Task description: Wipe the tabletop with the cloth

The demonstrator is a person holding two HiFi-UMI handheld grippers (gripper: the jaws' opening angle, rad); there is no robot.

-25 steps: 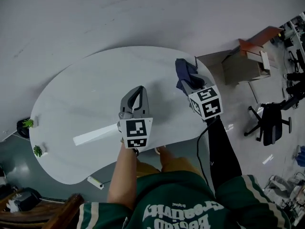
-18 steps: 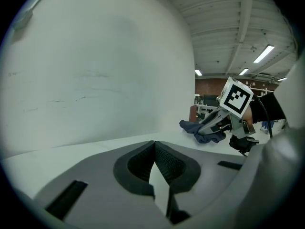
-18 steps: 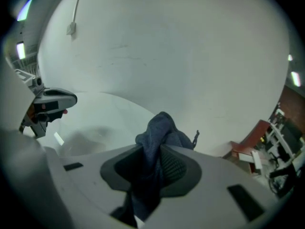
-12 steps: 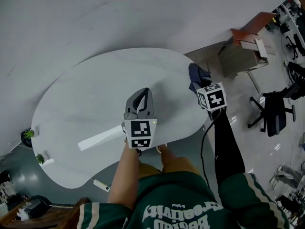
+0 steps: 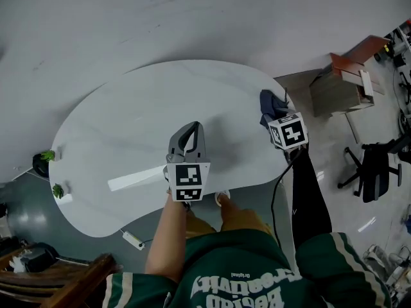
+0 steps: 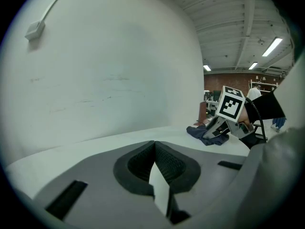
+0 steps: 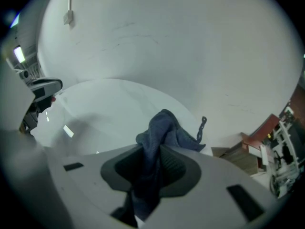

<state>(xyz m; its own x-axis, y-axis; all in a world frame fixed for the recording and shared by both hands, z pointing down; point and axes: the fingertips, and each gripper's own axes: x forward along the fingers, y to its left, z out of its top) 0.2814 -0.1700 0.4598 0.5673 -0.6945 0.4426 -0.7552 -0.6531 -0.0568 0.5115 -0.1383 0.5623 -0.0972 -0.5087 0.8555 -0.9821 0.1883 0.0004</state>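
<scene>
Far left, a little plant (image 5: 58, 190) is sitting at the white table's (image 5: 115, 127) edge. Mid-table, the left gripper (image 5: 187, 130) is pointing forward, jaws pressed together on nothing. Over at the right edge, the right gripper (image 5: 272, 113) is clamping the dark blue cloth (image 5: 267, 100), which is bunching up on the tabletop just ahead of its jaws.

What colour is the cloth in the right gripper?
Dark blue cloth, clearest in the right gripper view.
</scene>
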